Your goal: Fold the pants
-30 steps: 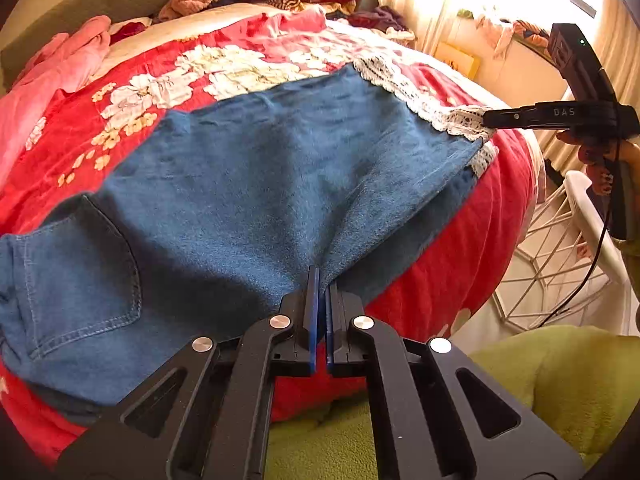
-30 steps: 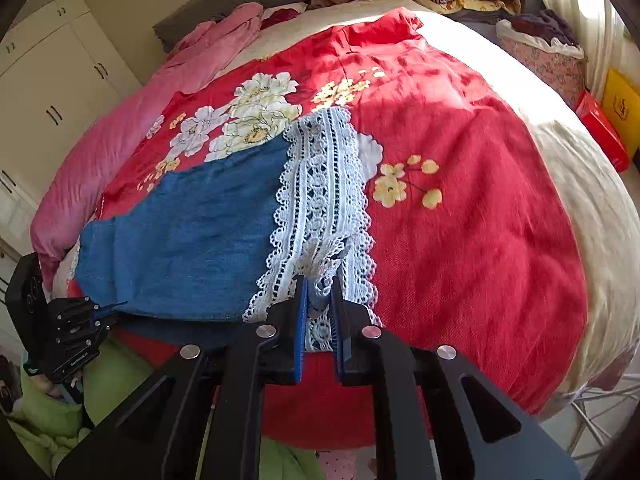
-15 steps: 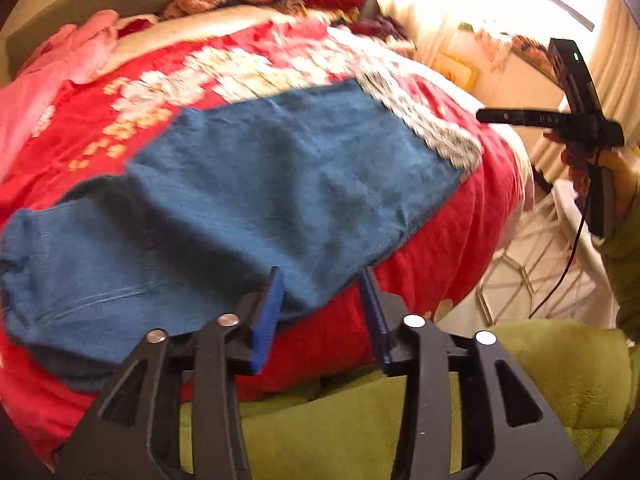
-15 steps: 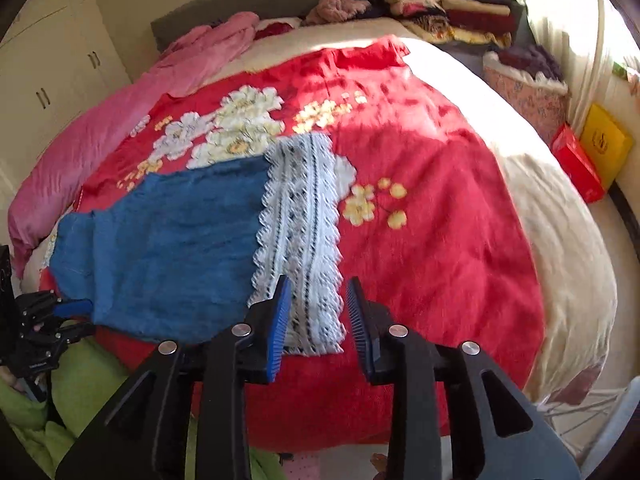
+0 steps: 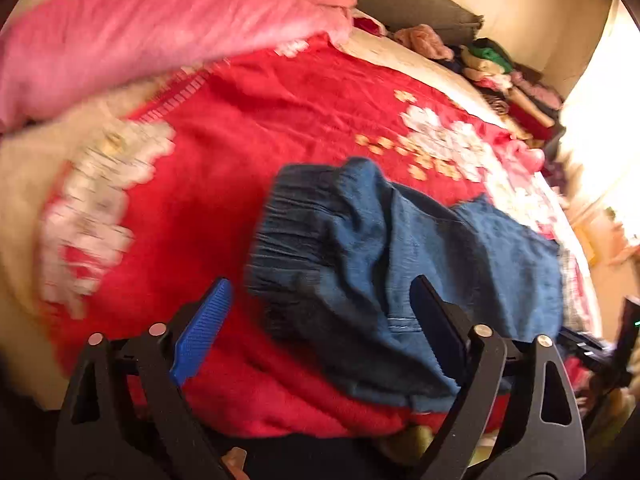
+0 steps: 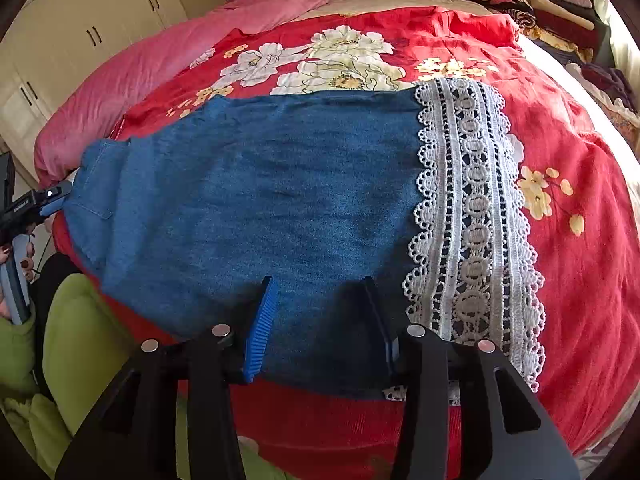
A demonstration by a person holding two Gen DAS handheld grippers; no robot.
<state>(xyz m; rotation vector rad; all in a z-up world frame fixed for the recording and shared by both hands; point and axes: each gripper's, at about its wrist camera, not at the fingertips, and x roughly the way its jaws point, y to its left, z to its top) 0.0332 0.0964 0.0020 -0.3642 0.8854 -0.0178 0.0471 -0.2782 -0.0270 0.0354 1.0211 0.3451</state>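
Red floral bedspread (image 6: 580, 280) covers the bed | denim pants (image 6: 280, 208) flat along its near edge, lace hem (image 6: 472, 220) rightward | left gripper (image 5: 320, 320) spread wide at waistband | right gripper (image 6: 320, 320) wide apart, holding nothing | pink blanket (image 6: 132, 80) far-left edge

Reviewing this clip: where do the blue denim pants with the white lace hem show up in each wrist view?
Left wrist: the blue denim pants fill centre to lower right, elastic waistband nearest, between the open left gripper fingers.
Right wrist: the pants span the centre, white lace hem at right, above the open right gripper.
Shared landmark: the red floral bedspread.
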